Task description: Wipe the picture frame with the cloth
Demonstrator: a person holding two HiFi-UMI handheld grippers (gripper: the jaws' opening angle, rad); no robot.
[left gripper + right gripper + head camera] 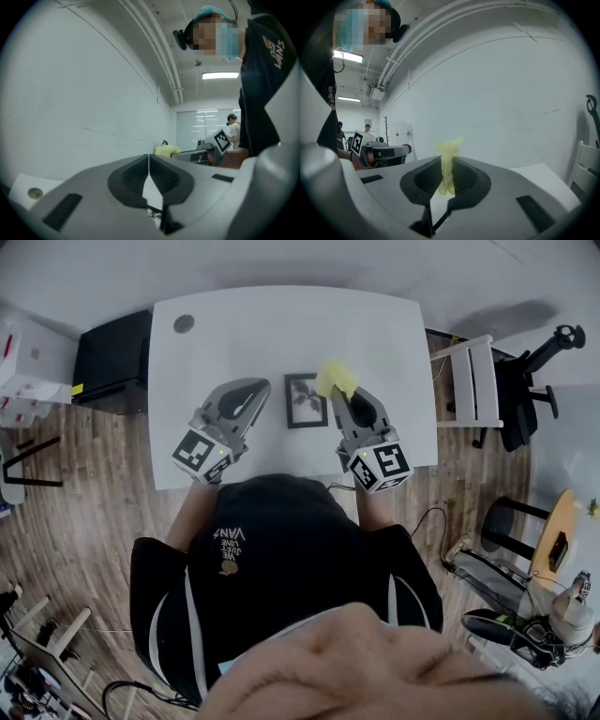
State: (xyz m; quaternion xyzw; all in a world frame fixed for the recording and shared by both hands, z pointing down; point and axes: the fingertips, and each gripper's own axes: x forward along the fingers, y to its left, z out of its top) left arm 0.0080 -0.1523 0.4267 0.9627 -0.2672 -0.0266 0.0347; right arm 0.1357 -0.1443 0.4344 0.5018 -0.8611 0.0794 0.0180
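We see a white table (281, 324) from above, and the picture frame (306, 400) lies flat on it, about midway between its left and right edges and closer to the near edge than the far one. The frame is dark, with a pale mat and a small dark motif inside.

The right gripper (340, 393) pinches a yellow cloth (336, 378). In the right gripper view its jaws press on the bunched cloth (450, 152), which sticks up in a tuft above the tips of the gripper (449, 164). From the head view the cloth sits at the frame's far right corner. We cannot tell whether it touches the frame there.

The left gripper (260, 389) is just to the left of the frame, tips pointing toward the far edge. In its own view the jaws of the left gripper (149, 158) are pressed together with nothing between them, and past them we see the cloth (167, 150).

A small grey round cap (184, 323) sits in the table near its far left corner. A black cabinet (112, 357) stands off the left edge, and a white chair (473, 381) off the right edge.
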